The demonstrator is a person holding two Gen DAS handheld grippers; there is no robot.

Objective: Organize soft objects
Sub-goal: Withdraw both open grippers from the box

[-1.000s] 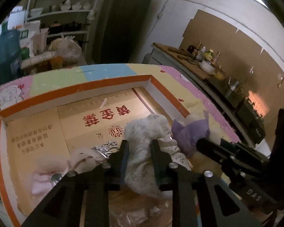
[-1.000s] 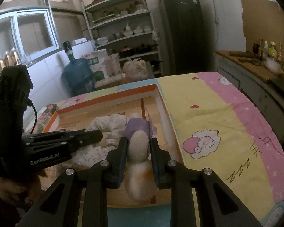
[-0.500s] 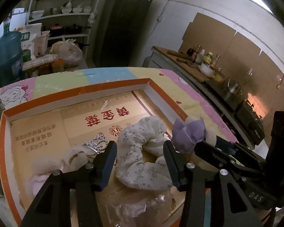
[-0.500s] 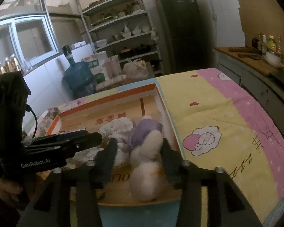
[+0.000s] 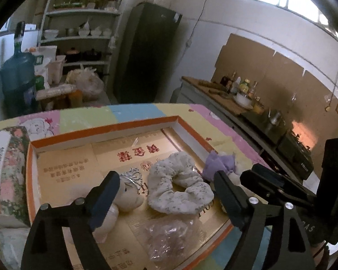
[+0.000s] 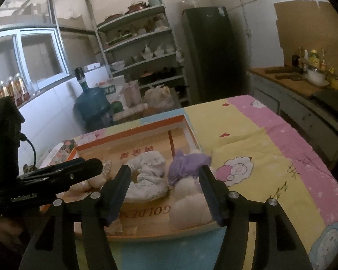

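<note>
Orange-rimmed cardboard box tray (image 5: pixel 106 130) sits on the surface (image 6: pixel 247 135), which is covered w/ a pastel cartoon-print cloth. Inside the tray: a floral fabric scrunchie (image 5: pixel 178 180) lying flat near the middle, a cream plush toy (image 5: pixel 128 195) just left of it w/ a small silver tiara (image 5: pixel 133 176) at its head, and a crumpled clear plastic bag (image 5: pixel 169 236) toward the near edge. At the tray's right side a white plush w/ purple cloth (image 6: pixel 189 180) leans on the rim.

Left tool (image 5: pixel 166 200) is spread wide, holding nothing, poised above the scrunchie w/ one finger over the cream plush toy. Right tool (image 6: pixel 166 193) also spread wide, nothing gripped; the purple-topped plush sits between its fingers but apart from both pads, as far as the right wrist view shows.

Behind: blue water jug (image 6: pixel 92 105), shelf rack (image 6: pixel 142 51), dark fridge (image 6: pixel 211 54)
</note>
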